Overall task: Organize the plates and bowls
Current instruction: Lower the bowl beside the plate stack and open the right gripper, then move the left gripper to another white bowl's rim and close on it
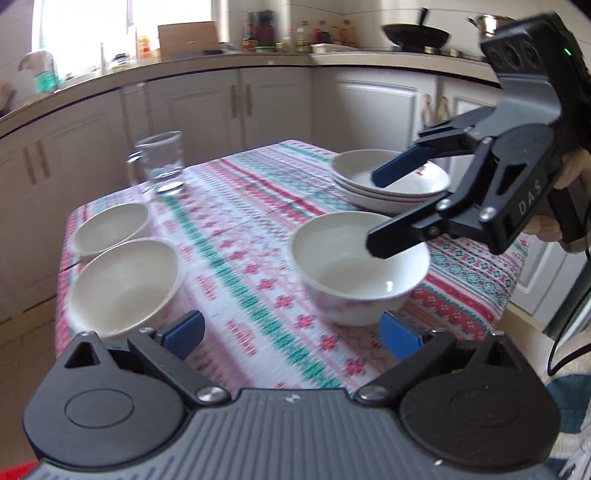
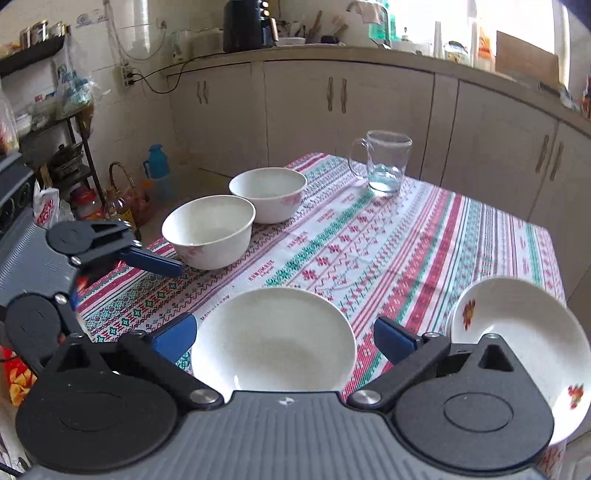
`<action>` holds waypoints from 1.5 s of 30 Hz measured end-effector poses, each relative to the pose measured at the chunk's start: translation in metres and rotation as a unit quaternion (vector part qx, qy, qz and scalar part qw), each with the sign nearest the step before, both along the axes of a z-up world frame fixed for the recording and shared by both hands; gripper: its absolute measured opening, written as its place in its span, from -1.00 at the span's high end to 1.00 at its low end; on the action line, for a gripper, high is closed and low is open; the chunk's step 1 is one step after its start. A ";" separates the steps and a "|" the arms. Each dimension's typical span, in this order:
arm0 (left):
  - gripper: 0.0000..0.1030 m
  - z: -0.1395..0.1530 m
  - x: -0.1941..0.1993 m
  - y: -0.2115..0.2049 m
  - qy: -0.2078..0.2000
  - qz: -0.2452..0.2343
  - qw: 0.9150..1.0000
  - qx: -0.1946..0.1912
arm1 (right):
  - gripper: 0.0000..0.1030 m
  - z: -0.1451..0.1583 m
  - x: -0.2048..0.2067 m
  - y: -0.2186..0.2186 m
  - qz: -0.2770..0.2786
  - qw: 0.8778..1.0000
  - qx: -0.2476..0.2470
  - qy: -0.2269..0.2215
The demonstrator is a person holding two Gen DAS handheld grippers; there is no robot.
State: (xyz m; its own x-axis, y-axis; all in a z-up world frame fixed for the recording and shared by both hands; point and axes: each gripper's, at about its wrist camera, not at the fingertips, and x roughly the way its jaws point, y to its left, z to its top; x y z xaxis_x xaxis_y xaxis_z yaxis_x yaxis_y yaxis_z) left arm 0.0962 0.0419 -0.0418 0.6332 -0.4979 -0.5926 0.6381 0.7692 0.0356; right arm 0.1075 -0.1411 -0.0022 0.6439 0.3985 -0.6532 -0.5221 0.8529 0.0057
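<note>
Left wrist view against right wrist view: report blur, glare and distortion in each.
Left wrist view: motion-smeared tablecloth and glass mug, blown-out window at upper left, counters bowed by the fisheye. Right wrist view: sharp tablecloth pattern and bowls, window glare at upper right, same curved cabinet lines.

This is a home kitchen. A wok (image 1: 416,36) is sitting on the stove, and sauce bottles (image 1: 295,37) are standing along the counter (image 1: 258,61) above cream cabinets (image 2: 332,107). A bench under a patterned cloth (image 2: 369,251) is carrying bowls (image 2: 208,230) and a glass mug (image 2: 386,160).
</note>
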 end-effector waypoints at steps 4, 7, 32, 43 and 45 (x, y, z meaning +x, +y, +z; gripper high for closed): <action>-0.96 0.008 0.000 0.026 -0.007 0.048 0.999 0.001 | -1.00 0.004 0.002 0.017 0.015 0.999 -0.024 -0.016; -0.97 0.013 0.007 0.045 -0.007 0.083 0.997 0.000 | -1.00 0.004 0.005 0.030 0.024 0.999 -0.034 -0.018; -0.97 0.012 0.120 0.089 0.021 0.117 0.993 0.018 | -1.00 -0.016 0.050 0.125 0.081 0.993 -0.079 -0.023; -0.76 0.005 0.139 0.090 0.049 0.096 0.994 0.009 | -0.97 -0.032 0.067 0.142 0.097 0.990 -0.105 -0.010; -0.64 0.005 0.141 0.090 0.053 0.093 0.994 0.009 | -0.92 -0.033 0.069 0.144 0.100 0.990 -0.104 -0.008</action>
State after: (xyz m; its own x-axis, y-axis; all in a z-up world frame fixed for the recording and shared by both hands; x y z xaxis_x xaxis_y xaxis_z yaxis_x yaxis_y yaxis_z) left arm 0.2368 0.1318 -0.0366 0.6468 -0.3668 -0.6686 0.4855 0.8742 -0.0099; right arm 0.1770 0.0024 -0.0351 0.5773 0.3766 -0.7245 -0.6784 0.7150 -0.1690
